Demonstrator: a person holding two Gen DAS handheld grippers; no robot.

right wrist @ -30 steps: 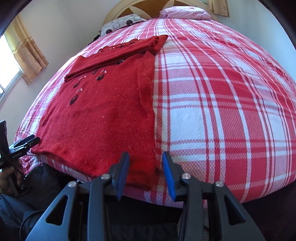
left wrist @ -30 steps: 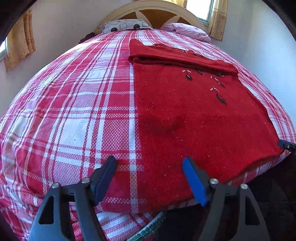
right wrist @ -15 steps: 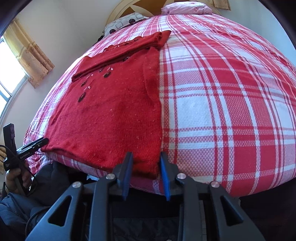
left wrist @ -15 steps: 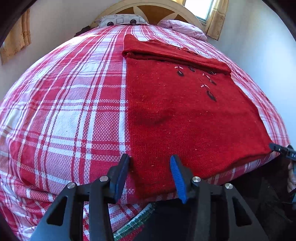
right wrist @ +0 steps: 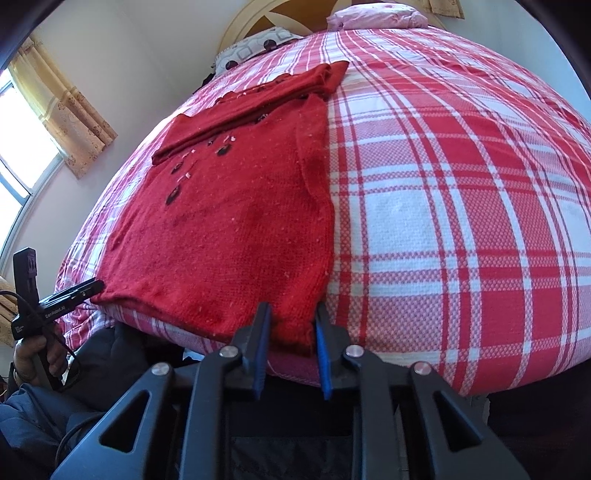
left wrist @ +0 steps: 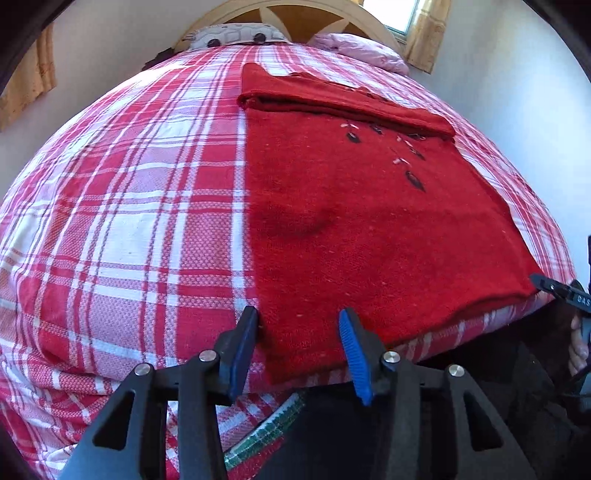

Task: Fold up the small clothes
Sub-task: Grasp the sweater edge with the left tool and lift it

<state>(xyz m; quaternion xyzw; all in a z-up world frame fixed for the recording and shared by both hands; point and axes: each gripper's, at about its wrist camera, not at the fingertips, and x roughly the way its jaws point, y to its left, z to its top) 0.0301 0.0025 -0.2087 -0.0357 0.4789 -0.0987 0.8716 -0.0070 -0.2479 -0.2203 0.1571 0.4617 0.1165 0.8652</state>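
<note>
Operator: Both sets of jaws have narrowed since the earlier frames, and both are closing now. We read the left gripper (left wrist: 297,349) at 6 o'clock in its view, jaws part open, straddling the near left corner of the red sweater (left wrist: 354,229); the pads do not yet press the fabric.

Checker: Confirmed. We see the right gripper (right wrist: 290,347) at 6 o'clock in its own view, jaws nearly shut, with the sweater's near right corner bunched between the blue pads (right wrist: 320,363). Whether they pinch it firmly we cannot tell.

Operator: Garment location?

Checker: We find it flat on the plaid bedspread (left wrist: 122,221), hem at the near edge of the bed, sleeves folded across the top towards 12 o'clock, pillows (left wrist: 236,35) beyond.
</note>
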